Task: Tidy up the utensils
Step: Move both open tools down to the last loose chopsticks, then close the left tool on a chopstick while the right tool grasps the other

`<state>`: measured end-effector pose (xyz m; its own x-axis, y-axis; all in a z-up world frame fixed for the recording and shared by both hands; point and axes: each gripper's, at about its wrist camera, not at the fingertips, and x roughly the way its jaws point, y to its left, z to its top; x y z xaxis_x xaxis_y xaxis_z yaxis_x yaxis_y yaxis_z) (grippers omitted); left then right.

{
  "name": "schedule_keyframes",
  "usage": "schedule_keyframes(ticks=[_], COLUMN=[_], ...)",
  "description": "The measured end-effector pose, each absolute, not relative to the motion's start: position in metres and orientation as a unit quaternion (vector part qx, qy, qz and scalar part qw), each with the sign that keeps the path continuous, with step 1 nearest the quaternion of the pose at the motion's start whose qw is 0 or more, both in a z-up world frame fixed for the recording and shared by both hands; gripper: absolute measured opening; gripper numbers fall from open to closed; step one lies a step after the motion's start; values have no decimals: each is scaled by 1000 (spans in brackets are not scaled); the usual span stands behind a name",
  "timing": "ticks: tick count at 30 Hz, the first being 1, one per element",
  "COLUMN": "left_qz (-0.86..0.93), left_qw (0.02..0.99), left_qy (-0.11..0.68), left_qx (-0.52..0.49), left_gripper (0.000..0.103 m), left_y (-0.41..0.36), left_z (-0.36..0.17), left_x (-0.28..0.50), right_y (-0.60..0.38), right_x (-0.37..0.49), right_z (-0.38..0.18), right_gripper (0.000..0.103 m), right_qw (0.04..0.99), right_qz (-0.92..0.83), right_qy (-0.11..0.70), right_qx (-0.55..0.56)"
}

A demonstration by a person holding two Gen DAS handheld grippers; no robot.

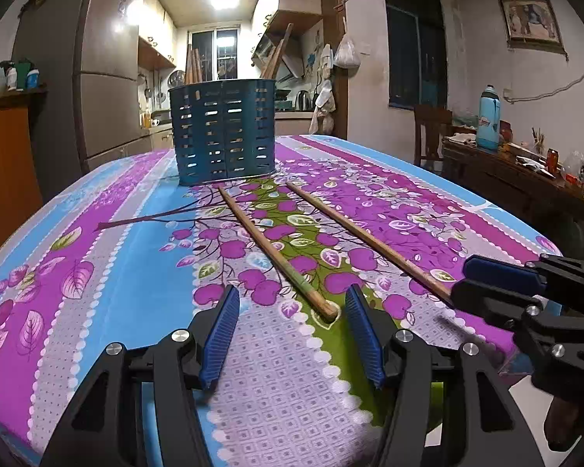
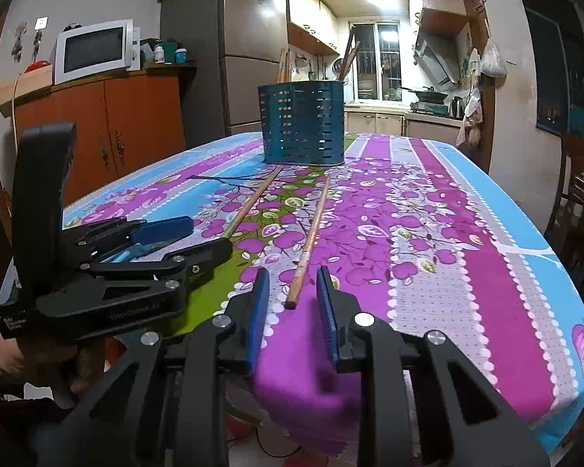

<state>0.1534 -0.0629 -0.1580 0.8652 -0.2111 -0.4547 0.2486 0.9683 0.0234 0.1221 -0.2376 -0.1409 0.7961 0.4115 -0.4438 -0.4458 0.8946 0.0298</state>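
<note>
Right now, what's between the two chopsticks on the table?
Only bare flowered tablecloth lies between the left chopstick and right chopstick; both wrist views show it.

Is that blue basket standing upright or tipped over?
Upright: the blue basket stands on its base on the tablecloth, sticks poking from its top.

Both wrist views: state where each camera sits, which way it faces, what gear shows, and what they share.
Left wrist: on the left hand-held gripper, facing along the table at the left chopstick and blue utensil holder; the right hand-held gripper shows at right.
Right wrist: on the right hand-held gripper, facing the right chopstick; the left gripper and a hand show at left.
Shared: holder, both chopsticks, floral tablecloth.
</note>
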Motion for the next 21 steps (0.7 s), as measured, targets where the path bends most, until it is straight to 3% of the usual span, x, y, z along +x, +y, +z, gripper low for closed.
schedule_keyframes(ticks=[2, 7, 21], left_qz=[-119, -112, -113], left_qw=[966, 967, 972], left_qy=[227, 225, 201], left_qx=[43, 37, 44], left_gripper=[53, 13, 12], left_y=[-65, -60, -45], left_z=[-159, -158, -162], left_x=[153, 153, 142], right_y=[-235, -231, -225], right_x=[123, 127, 125], right_z=[-143, -147, -150], right_gripper=[21, 14, 11], right_qw=[946, 944, 952], right_qz=[228, 225, 199], right_qy=[227, 235, 228], right_qx=[-40, -44, -45])
